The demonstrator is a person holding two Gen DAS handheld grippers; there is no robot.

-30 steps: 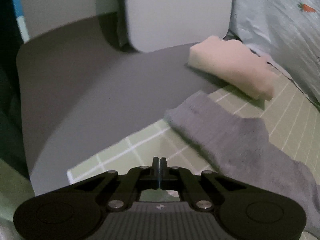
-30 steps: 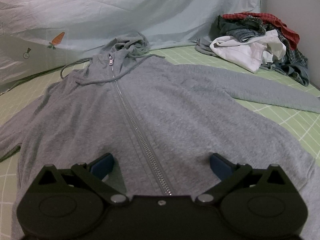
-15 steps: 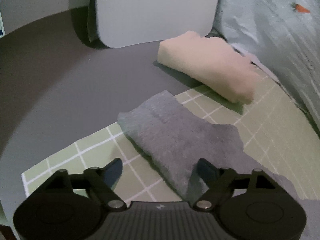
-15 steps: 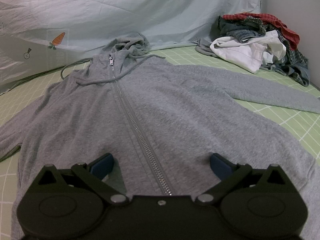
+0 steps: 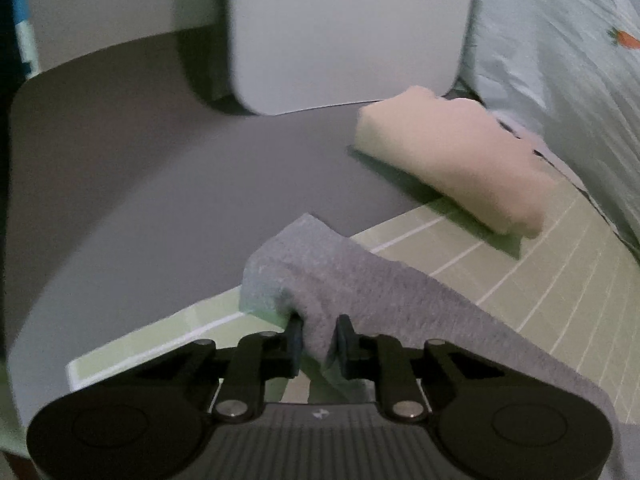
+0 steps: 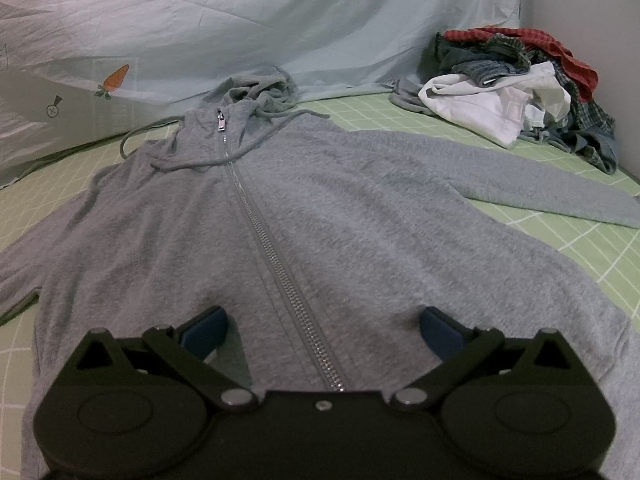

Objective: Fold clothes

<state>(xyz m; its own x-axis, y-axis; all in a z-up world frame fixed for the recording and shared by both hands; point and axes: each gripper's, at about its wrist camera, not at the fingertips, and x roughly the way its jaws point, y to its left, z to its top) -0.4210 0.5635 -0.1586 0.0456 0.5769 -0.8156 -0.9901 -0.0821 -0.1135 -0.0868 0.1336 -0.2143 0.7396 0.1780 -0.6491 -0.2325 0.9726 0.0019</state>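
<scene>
A grey zip hoodie [image 6: 320,208] lies flat and face up on the green checked sheet [image 6: 580,248], hood at the far end, one sleeve stretched out to the right. In the left wrist view its other sleeve [image 5: 380,292] runs to the bed's edge. My left gripper [image 5: 320,334] is closing on that sleeve's cuff end, and the cloth is bunched and pinched between the two fingers. My right gripper [image 6: 322,320] stands open low over the hoodie's bottom hem, with the zip between its wide fingers and nothing gripped.
A folded pale pink garment [image 5: 452,156] lies at the bed's edge beyond the cuff. A grey curved surface [image 5: 160,200] and a white panel [image 5: 340,32] lie past it. A pile of mixed clothes [image 6: 516,92] sits far right, a light blue quilt [image 6: 280,20] behind.
My left gripper went from shut and empty to wide open over the sleeve end, then closed on the cuff, which now bunches up. The right gripper and hoodie body stayed still.
</scene>
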